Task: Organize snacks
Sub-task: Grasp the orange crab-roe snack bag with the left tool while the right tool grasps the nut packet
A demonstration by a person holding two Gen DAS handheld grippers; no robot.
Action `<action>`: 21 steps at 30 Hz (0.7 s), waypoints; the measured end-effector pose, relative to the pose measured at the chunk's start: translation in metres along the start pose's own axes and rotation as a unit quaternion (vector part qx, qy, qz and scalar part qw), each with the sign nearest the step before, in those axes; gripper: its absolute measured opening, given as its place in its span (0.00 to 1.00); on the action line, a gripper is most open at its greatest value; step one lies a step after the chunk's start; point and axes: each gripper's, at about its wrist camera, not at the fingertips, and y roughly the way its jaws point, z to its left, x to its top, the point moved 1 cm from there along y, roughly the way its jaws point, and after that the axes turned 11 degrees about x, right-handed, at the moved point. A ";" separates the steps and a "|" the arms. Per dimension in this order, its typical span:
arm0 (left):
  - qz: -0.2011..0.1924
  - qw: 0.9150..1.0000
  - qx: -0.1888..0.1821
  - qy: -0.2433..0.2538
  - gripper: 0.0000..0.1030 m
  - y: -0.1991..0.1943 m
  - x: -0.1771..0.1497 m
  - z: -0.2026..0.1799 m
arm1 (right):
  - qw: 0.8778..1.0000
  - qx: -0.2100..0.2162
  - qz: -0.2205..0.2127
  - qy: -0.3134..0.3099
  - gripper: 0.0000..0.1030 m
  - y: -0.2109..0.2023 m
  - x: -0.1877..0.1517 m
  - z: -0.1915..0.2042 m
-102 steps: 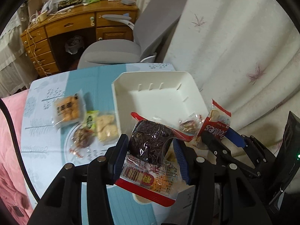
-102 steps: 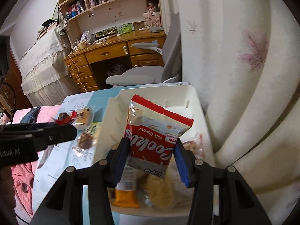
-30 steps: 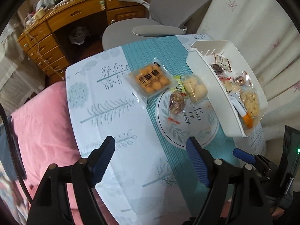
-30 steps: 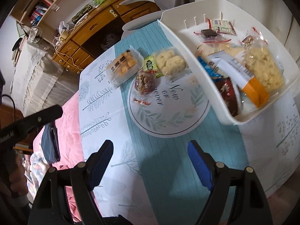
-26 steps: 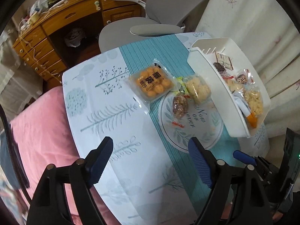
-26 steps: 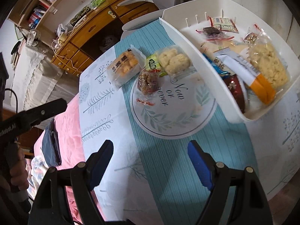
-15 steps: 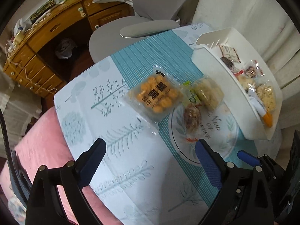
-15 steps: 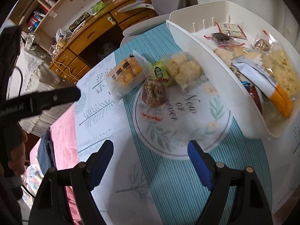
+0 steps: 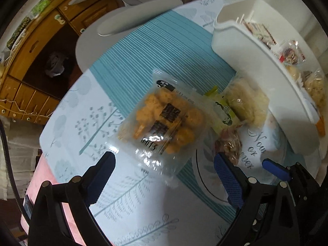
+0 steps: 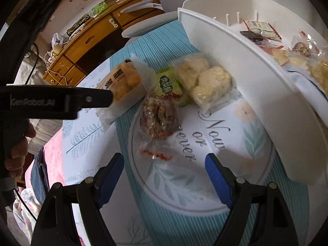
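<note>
— Three packets lie loose on the table (image 10: 92, 184)?
— Yes: the orange snack pack (image 9: 164, 121), the pale puff bag (image 10: 205, 80) and the brown twist-wrapped snack (image 10: 158, 115), bunched just beside the white bin (image 10: 235, 61) (which has more snacks inside).
— And the tongs?
— The left gripper (image 9: 164, 176) is spread wide above the orange pack, gripping nothing. The right gripper (image 10: 164, 179) is wide apart too, empty, near the brown snack
</note>
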 end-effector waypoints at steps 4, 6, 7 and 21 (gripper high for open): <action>0.010 1.000 0.008 0.011 0.93 0.017 0.011 -0.005 | 1.000 -0.006 -0.004 -0.007 0.80 0.012 0.005 -0.003; 0.013 1.000 0.008 0.010 0.93 0.024 0.017 -0.003 | 1.000 -0.010 -0.009 -0.018 0.80 0.015 0.008 -0.002; 0.015 1.000 0.007 0.009 0.94 0.026 0.019 -0.002 | 1.000 -0.013 -0.013 -0.025 0.80 0.017 0.010 -0.001; 0.023 1.000 0.002 -0.018 0.99 0.062 0.043 0.001 | 0.994 -0.038 -0.010 -0.100 0.80 0.032 0.024 0.012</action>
